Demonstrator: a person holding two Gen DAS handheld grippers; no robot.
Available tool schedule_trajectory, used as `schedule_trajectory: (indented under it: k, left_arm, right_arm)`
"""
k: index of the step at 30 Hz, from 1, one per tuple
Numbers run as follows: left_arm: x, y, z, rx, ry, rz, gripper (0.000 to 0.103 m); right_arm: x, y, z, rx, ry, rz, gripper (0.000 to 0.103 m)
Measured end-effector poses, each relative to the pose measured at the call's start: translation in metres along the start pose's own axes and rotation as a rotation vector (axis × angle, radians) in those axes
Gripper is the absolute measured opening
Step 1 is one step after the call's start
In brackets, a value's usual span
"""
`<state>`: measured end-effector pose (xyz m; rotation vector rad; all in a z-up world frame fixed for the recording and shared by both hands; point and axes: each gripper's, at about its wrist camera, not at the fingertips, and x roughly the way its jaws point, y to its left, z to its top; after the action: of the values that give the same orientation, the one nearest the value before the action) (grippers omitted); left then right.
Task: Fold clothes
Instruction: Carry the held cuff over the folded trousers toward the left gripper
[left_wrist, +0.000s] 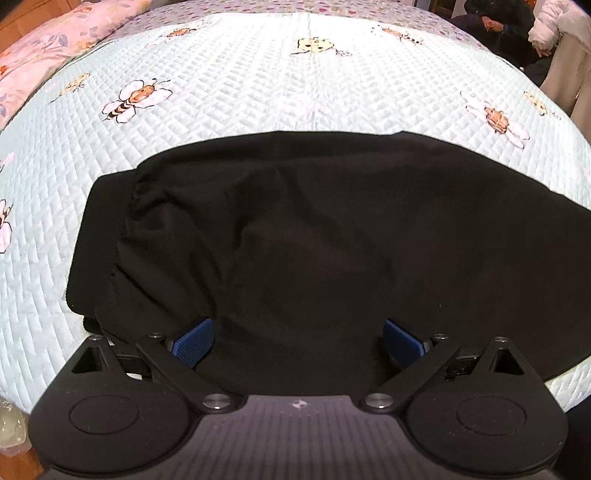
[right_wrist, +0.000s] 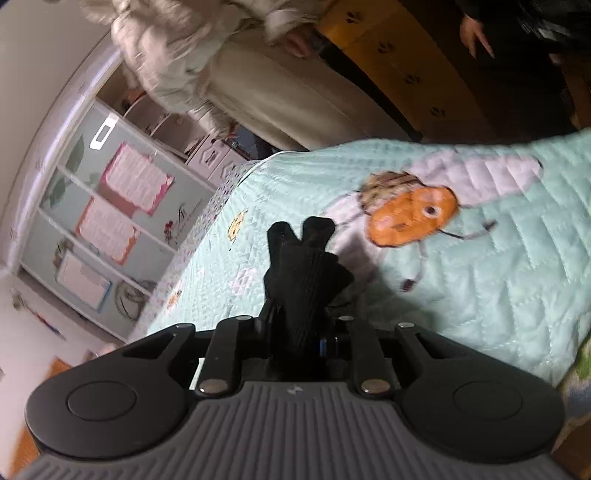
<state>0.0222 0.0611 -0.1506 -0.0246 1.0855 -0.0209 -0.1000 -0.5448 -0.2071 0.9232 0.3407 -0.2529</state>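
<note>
Black knit garment (left_wrist: 295, 236): soft matte cloth, spread rumpled on the quilted mint bee-print bedspread (left_wrist: 240, 96), ready for folding.
Left gripper (left_wrist: 298, 341): blue ribbed pads (left_wrist: 195, 341) wide apart above the garment's near part, gripping nothing.
Ribbed black fabric bunch (right_wrist: 301, 280): gathered into pleats, standing up from the right gripper (right_wrist: 295, 332).
Right jaws: nearly closed, pinching that bunch, apparently for lifting an edge; bedspread (right_wrist: 480, 295) lies below.

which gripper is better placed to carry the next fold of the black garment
Right. The right gripper is already shut on a bunched piece of black fabric above the quilt. The left gripper is open over the black garment, gripping nothing.
</note>
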Motion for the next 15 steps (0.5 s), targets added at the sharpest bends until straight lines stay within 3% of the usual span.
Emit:
schedule_trajectory:
  k: [8,15]
  left_arm:
    - [0.000,0.002,-0.004,-0.003,-0.009,-0.023,0.101]
    - [-0.001,0.010,-0.004,-0.037,-0.019,-0.073,0.101]
  right_arm:
    - [-0.007,0.051,0.003,-0.062,0.015,0.045,0.023]
    - [-0.006,0.088,-0.009,0.006,0.040,0.180,0.023]
